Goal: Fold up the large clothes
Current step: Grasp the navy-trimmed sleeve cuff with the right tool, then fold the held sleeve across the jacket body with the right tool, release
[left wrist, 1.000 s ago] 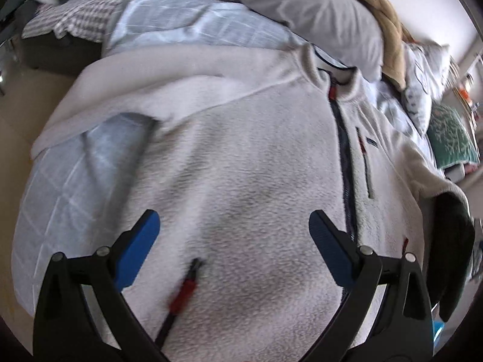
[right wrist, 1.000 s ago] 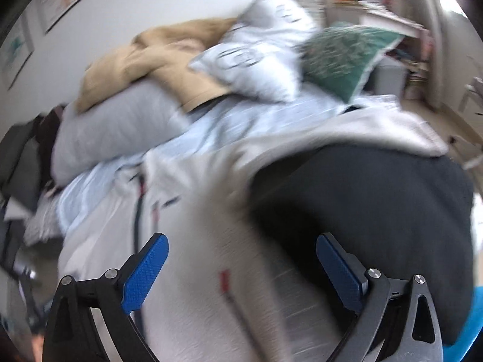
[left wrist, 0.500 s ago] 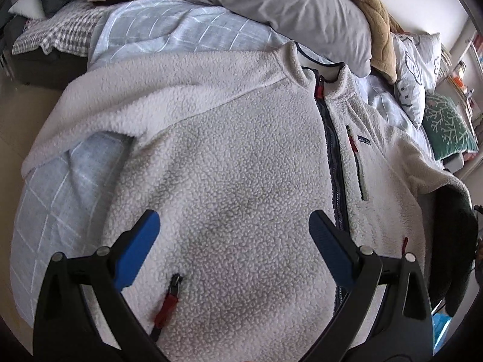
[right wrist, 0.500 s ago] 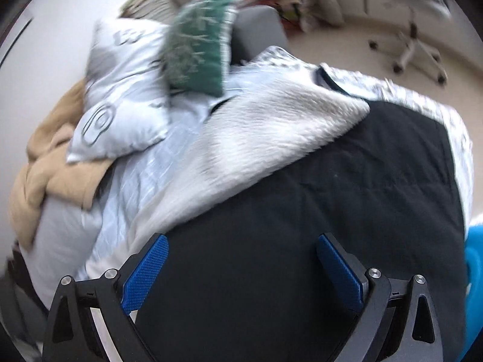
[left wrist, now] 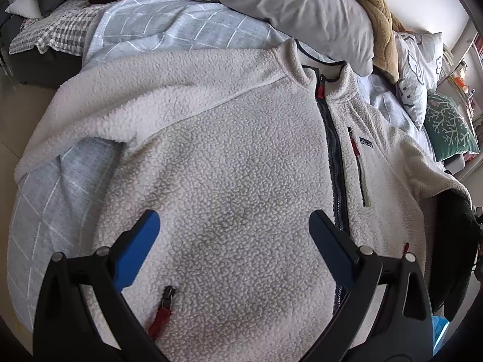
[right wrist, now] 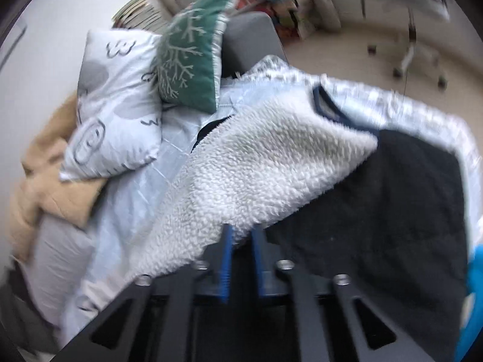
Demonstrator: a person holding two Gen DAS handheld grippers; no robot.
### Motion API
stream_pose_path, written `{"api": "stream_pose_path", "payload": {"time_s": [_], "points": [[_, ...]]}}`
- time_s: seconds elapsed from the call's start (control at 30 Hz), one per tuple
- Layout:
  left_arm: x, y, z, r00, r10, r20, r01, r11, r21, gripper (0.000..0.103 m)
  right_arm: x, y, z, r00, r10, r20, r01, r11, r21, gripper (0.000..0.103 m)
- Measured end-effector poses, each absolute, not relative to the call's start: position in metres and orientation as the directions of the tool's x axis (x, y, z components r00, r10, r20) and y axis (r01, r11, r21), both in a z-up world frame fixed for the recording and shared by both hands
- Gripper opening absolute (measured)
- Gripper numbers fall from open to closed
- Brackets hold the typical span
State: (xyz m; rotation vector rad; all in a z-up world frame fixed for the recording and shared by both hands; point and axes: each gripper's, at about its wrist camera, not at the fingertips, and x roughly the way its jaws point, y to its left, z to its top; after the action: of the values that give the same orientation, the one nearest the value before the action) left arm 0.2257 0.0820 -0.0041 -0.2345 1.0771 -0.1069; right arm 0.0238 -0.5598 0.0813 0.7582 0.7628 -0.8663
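Note:
A cream fleece jacket [left wrist: 241, 157] with a dark front zip lies spread face up on the bed, collar at the far end. My left gripper [left wrist: 234, 229] hovers open over its lower front, touching nothing. In the right wrist view the jacket's right sleeve [right wrist: 265, 157] lies across a black garment [right wrist: 392, 205]. My right gripper [right wrist: 241, 235] is shut on the edge of that sleeve, its blue pads nearly together.
The bed has a light blue checked cover [left wrist: 157, 30]. A grey pillow [left wrist: 271, 3], a tan blanket [left wrist: 377, 21], a white patterned pillow [right wrist: 120, 96] and a green cushion [right wrist: 193, 54] lie at its head. An office chair [right wrist: 416, 30] stands on the floor beyond.
My right gripper has swung right, over to the sleeve, and closed on it; it was wide open before. The left gripper has drawn back slightly and stays open.

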Motion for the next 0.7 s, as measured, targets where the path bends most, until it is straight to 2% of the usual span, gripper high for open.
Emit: {"api": "stream_pose_path", "payload": {"time_s": [0.17,0.33,0.53,0.7], "points": [[0.223,0.083,-0.001,0.472,-0.218,-0.854,-0.02,0.966,-0.258,0.099,0.049,-0.517,0.124,0.463,-0.461,-0.757,0.815,0.557,0.16,0.003],[0.22,0.088,0.005,0.486,-0.224,-0.845,-0.025,0.963,-0.27,0.099,0.086,-0.457,0.173,0.556,-0.479,-0.679,0.714,0.693,0.096,0.003],[0.218,0.094,0.009,0.495,-0.237,-0.836,-0.035,0.956,-0.292,0.099,0.139,-0.357,0.203,0.652,-0.426,-0.628,0.55,0.835,0.005,0.003],[0.217,0.096,0.011,0.498,-0.243,-0.833,-0.032,0.954,-0.297,0.099,0.18,-0.266,0.193,0.697,-0.34,-0.631,0.391,0.918,-0.063,0.003]]}}
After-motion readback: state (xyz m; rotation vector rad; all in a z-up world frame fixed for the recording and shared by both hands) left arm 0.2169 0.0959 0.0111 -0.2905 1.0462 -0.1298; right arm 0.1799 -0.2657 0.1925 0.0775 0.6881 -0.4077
